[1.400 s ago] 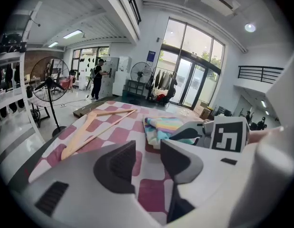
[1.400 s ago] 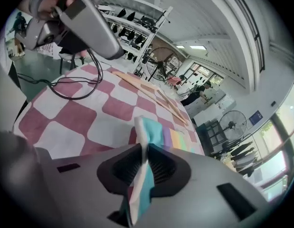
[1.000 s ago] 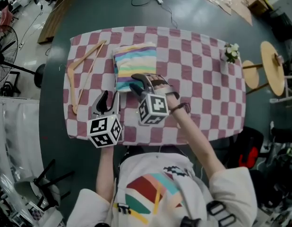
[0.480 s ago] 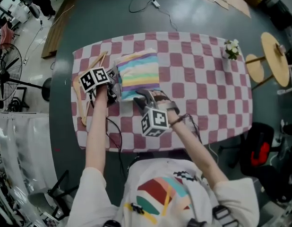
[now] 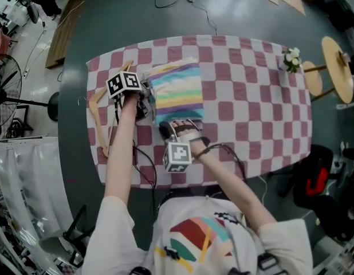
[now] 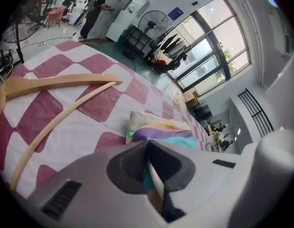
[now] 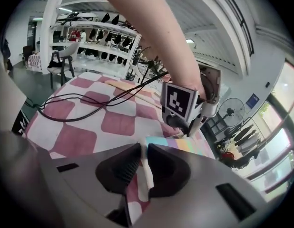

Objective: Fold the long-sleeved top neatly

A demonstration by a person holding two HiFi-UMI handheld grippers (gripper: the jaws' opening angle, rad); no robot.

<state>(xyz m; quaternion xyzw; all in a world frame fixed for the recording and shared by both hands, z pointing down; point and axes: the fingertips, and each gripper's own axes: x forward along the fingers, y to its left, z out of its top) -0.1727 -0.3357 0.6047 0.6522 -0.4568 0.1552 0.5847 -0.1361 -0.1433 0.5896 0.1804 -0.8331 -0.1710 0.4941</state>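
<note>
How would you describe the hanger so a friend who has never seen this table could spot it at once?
Find the pink-and-white checked tablecloth. Near its left end in the head view, just left of the folded pastel-striped top, lies the hanger. It is the only thin, pale wooden frame there, lying flat and bare while its neighbour is soft and colourful.

Pastel rainbow stripes: top (image 5: 178,93). Pink-white checks: tablecloth (image 5: 251,96). Pale wood: hanger (image 5: 99,128). Dark grey-green: floor (image 5: 251,10).

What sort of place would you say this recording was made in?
Probably an open workshop or lab hall, not a home: a checked-cloth table on bare grey floor, a standing fan and stocked shelving.
</note>
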